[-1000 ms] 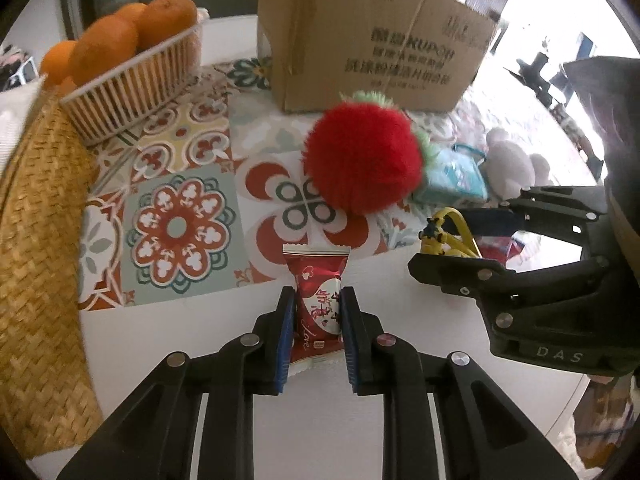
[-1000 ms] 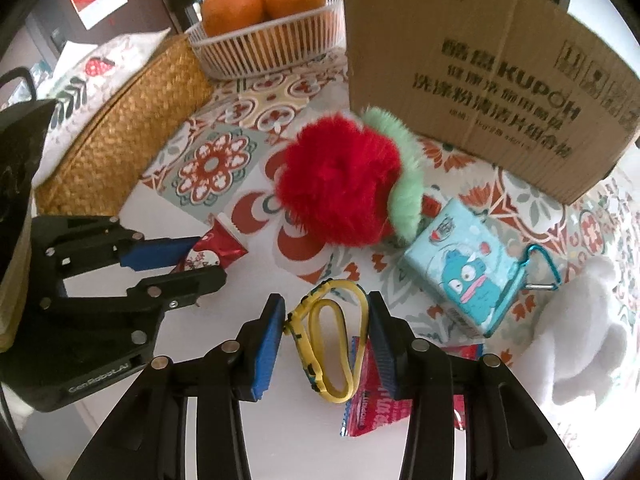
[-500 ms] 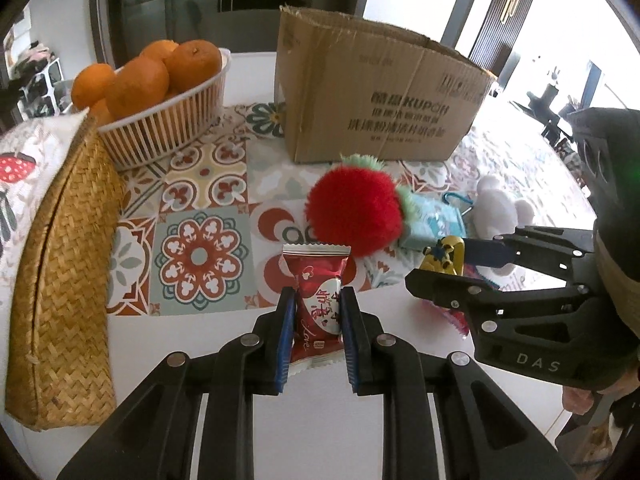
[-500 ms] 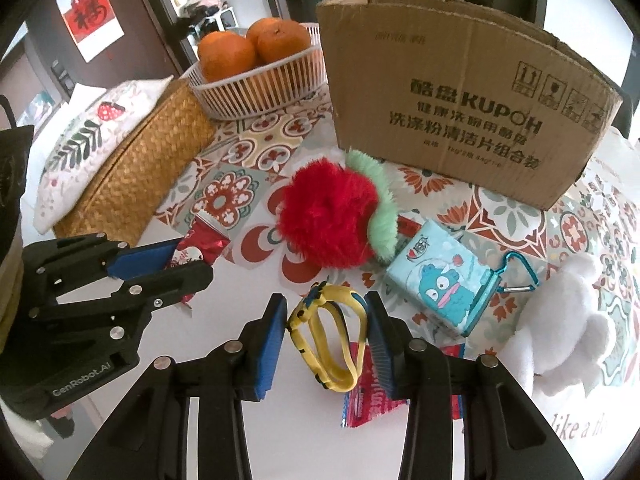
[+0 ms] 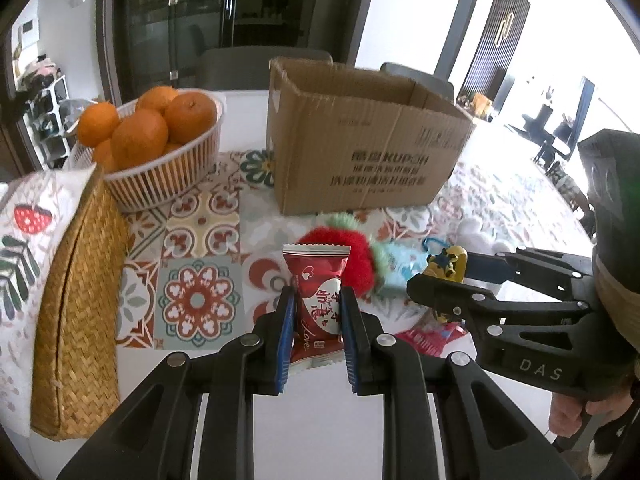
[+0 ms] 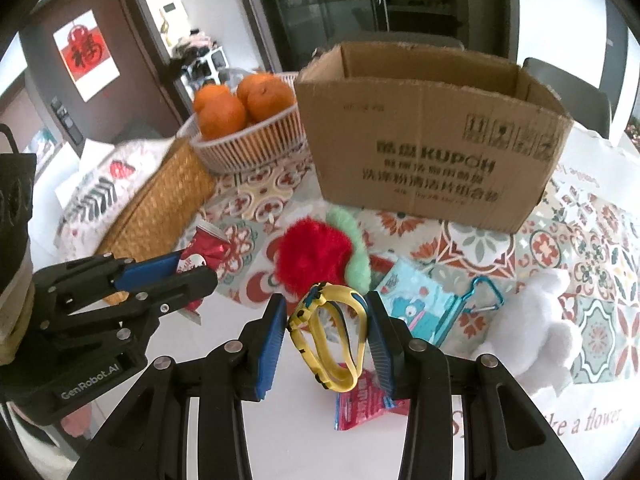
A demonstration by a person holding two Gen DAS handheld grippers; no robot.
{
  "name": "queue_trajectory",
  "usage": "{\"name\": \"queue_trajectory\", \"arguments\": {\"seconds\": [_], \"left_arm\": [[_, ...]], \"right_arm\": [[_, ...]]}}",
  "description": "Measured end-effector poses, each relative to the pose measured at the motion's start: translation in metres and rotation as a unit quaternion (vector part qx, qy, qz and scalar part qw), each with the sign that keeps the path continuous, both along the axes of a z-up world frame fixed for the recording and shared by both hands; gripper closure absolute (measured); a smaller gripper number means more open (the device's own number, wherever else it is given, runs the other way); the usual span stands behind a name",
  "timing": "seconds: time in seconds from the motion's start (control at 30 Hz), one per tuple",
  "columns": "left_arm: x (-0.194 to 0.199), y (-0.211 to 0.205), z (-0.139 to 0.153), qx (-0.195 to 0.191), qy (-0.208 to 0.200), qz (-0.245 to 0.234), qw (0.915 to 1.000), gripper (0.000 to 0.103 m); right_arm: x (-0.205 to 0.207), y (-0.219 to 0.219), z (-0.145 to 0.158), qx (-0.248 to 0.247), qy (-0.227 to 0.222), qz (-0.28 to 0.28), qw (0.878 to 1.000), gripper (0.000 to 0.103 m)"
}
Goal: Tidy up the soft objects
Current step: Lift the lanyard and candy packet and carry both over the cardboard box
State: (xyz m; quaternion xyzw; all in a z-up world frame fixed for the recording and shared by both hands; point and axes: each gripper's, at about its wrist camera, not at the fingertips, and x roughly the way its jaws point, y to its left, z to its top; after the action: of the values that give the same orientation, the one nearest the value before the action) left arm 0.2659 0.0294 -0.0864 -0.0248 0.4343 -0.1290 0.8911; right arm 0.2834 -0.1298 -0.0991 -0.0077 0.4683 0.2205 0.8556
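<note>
Left wrist view: a red candy packet (image 5: 318,304) is sitting upright, pinched between the left gripper (image 5: 316,312) fingers above the tabletop (image 5: 320,420). The right gripper (image 6: 326,334) is clamping a yellow strap loop (image 6: 332,336), fingers narrow, with the cardboard box (image 6: 432,152) standing open beyond.

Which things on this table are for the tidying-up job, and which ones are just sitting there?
For the job: red candy packet, yellow loop toy, red fluffy ball, white plush toy, blue pouch, cardboard box.

Just sitting there: basket of oranges, woven mat.

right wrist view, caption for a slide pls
Right tongs grip a yellow strap before an open cardboard box.
</note>
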Motion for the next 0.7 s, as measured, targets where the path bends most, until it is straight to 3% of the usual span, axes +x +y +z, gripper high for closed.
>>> {"name": "queue_trajectory", "arguments": {"seconds": [0.7], "left_arm": [[0.011,-0.019,0.075,-0.018,-0.091,-0.012,0.9957,0.08]], "right_arm": [[0.006,-0.03,0.074,0.055,-0.09,-0.041,0.994,0.062]]}}
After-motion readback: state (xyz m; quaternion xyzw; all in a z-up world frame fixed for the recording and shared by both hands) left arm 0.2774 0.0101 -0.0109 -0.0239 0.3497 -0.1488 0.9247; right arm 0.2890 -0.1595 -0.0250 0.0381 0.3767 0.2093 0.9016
